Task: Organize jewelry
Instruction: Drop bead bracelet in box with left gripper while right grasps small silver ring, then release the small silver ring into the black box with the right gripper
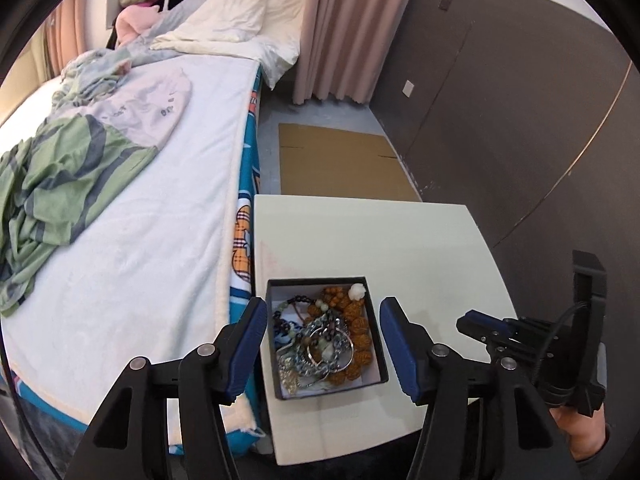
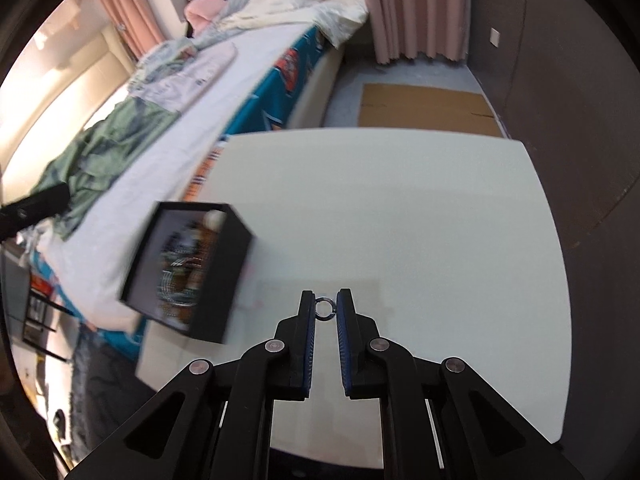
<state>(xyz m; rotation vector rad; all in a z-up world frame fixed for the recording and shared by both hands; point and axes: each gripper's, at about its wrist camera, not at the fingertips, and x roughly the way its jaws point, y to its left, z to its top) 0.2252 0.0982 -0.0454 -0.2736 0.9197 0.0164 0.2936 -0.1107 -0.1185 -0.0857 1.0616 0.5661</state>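
One black square cardboard box with a white lining (image 1: 325,334) sits on one white square-topped table (image 1: 400,248). Inside it lies one tangled heap of jewelry (image 1: 320,340); its separate pieces cannot be counted, though one white carved bead (image 1: 357,291) stands out. One small silver metal ring (image 2: 325,309) shows at the right gripper's tips. Two black grippers with blue pads appear: left gripper (image 1: 323,346) and right gripper (image 2: 325,307). One flat brown cardboard sheet (image 1: 340,160) lies on the floor.

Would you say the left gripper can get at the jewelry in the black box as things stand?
Probably yes: the left gripper is open right over the lidless black box, nothing covering the jewelry. The right gripper, pinching a small ring, is off to the side.
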